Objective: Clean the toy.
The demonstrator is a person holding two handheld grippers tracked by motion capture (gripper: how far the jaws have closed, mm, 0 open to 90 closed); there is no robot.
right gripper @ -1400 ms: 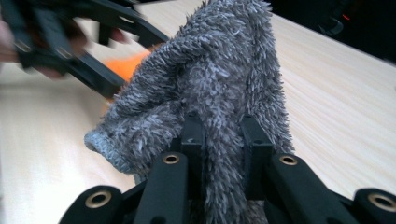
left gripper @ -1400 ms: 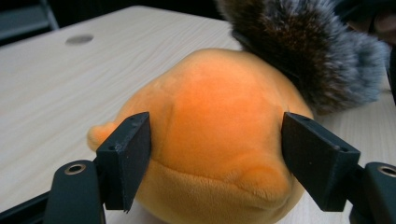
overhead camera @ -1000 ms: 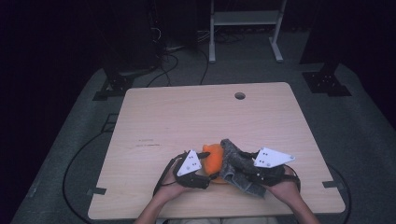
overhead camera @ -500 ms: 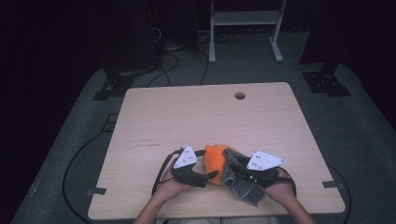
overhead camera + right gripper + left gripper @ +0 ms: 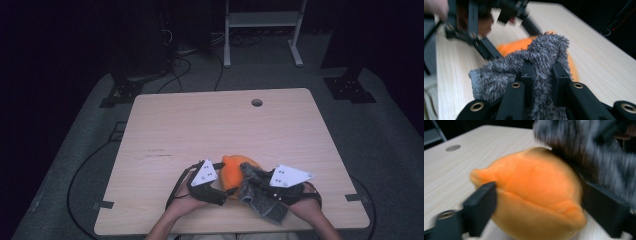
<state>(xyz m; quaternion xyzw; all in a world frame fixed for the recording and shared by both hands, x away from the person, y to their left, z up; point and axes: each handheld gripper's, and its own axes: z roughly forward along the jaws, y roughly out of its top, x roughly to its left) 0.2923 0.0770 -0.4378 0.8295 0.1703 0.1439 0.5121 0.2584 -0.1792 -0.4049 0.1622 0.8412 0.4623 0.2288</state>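
On the counter [image 5: 200,125], the left gripper [image 5: 220,176] clasps one orange plush toy [image 5: 234,167], while the right gripper [image 5: 248,186] pinches one grey fuzzy cloth [image 5: 262,202].

You are working in a lab or recording studio: a bare wooden counter [image 5: 200,130] with a cable hole [image 5: 257,102] stands on grey carpet [image 5: 390,150], dark surroundings, cables [image 5: 185,65] trailing across the floor, a white metal stand [image 5: 262,30] behind.

I can read no text, label, brand, number or sign anywhere here: none on my grippers, none on the table [image 5: 200,125], none on the things I hold.
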